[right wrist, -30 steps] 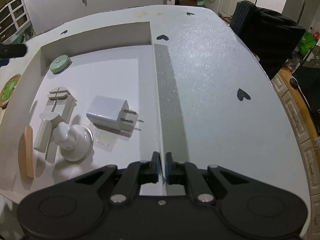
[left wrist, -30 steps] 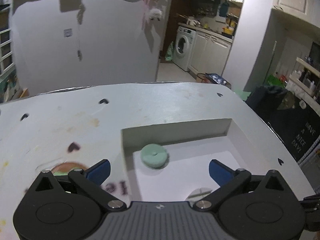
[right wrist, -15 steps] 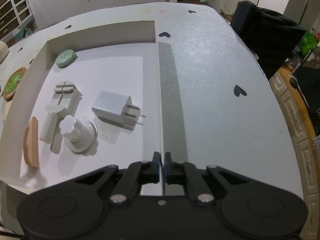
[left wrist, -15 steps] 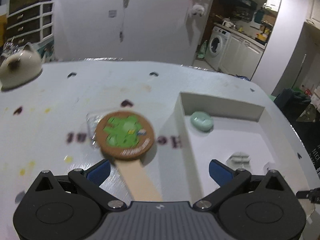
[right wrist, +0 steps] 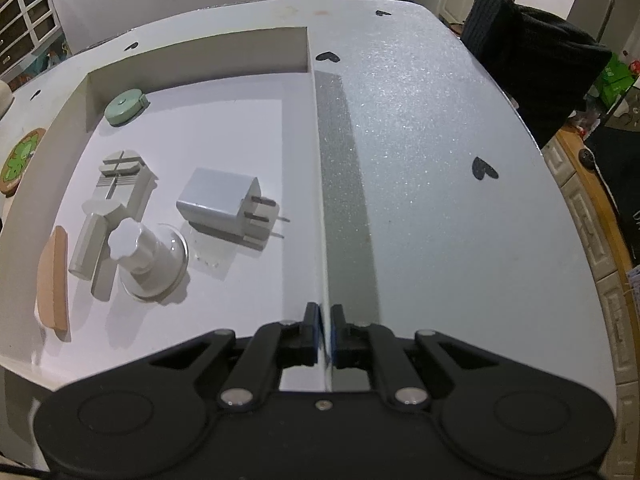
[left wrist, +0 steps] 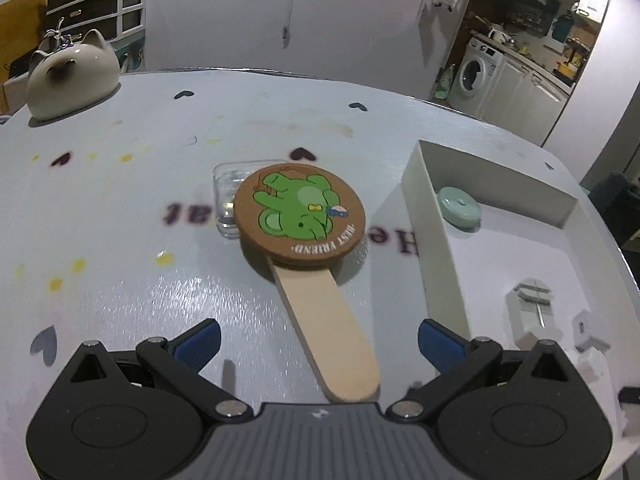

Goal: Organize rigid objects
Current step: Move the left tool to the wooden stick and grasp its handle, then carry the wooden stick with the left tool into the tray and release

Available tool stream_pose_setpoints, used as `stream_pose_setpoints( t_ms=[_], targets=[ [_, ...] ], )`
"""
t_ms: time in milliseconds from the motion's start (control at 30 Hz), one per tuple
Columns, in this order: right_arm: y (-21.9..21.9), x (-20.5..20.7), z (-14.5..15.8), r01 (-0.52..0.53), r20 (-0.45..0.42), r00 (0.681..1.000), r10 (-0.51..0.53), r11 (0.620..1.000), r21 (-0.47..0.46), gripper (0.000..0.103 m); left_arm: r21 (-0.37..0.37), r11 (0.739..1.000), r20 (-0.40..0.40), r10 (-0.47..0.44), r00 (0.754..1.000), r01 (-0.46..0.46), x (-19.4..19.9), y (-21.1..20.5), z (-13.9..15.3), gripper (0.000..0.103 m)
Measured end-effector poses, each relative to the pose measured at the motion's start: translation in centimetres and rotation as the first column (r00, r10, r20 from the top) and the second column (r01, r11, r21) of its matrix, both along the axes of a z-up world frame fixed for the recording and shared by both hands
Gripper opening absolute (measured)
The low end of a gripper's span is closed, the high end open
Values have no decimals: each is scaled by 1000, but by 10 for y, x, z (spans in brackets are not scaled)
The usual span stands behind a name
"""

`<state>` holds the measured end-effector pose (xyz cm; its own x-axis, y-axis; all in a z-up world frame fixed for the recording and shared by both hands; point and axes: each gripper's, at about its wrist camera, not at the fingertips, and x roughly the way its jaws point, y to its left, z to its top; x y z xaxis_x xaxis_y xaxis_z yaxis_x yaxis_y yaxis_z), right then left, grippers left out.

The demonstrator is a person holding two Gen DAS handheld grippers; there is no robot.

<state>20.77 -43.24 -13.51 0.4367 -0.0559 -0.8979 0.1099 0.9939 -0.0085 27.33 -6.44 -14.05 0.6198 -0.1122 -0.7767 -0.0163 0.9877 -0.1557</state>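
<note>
Wooden and flat, the paddle lies on the white table just outside the left wall of the white tray, its round brown head printed with a green cartoon animal and its pale handle running back toward the left gripper. That long axis is what matters: the handle points almost straight at the camera, slanting a little to the right, and its rounded end sits between the two blue pads, which stand wide apart with nothing pinched. The head rests partly over a small clear plastic box on the far side. A squeeze here would, I judge, catch the handle across its narrow width, provided the gripper comes down level with the tabletop first.

On the other side, the right gripper has its jaws together on the thin right wall of the tray, apparently steadying it. Inside the tray lie a mint green disc, a grey ribbed tool, a white knob on a clear base, a white plug adapter and a tan wooden strip. The left hand is clearly the nearer one to the paddle; in the right view only the head's edge shows beyond the tray's far wall
</note>
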Motion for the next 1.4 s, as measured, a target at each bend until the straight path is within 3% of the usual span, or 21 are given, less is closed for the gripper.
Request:
stream_pose_setpoints(
  t_ms=[100, 167, 267, 433, 567, 1000, 1300, 1333, 1400],
  targets=[
    [0, 0, -1, 4, 1, 1000, -4, 1000, 3, 6, 5, 1000, -4, 9, 1000, -9, 13, -3, -2, 98],
    [1, 1, -1, 7, 3, 1000, -7, 1000, 3, 7, -3, 1000, -10, 9, 1000, -9, 22, -5, -4, 83],
    [1, 0, -1, 10, 5, 1000, -10, 1000, 5, 7, 11, 1000, -22, 22, 1000, -22, 33, -8, -7, 78],
    [0, -1, -1, 15, 9, 1000, -16, 1000, 9, 7, 43, 999, -32, 30, 999, -29, 35, -8, -11, 61],
    [1, -1, -1, 13, 8, 1000, -13, 1000, 3, 7, 34, 999, -32, 27, 999, -26, 26, 2, -9, 40],
    [2, -1, -1, 7, 10, 1000, -7, 1000, -2, 7, 69, 988, -143, -125, 982, 136, -38, 28, -2, 39],
    [2, -1, -1, 7, 10, 1000, -7, 1000, -4, 7, 85, 996, -169, -4, 986, 19, -32, 16, -3, 42],
    [2, -1, -1, 7, 10, 1000, -7, 1000, -4, 7, 94, 995, -170, 1, 985, 15, -31, 14, -3, 35],
    [2, -1, -1, 8, 11, 1000, -8, 1000, -5, 7, 94, 995, -166, 4, 986, 12, -29, 13, -4, 35]
  ],
)
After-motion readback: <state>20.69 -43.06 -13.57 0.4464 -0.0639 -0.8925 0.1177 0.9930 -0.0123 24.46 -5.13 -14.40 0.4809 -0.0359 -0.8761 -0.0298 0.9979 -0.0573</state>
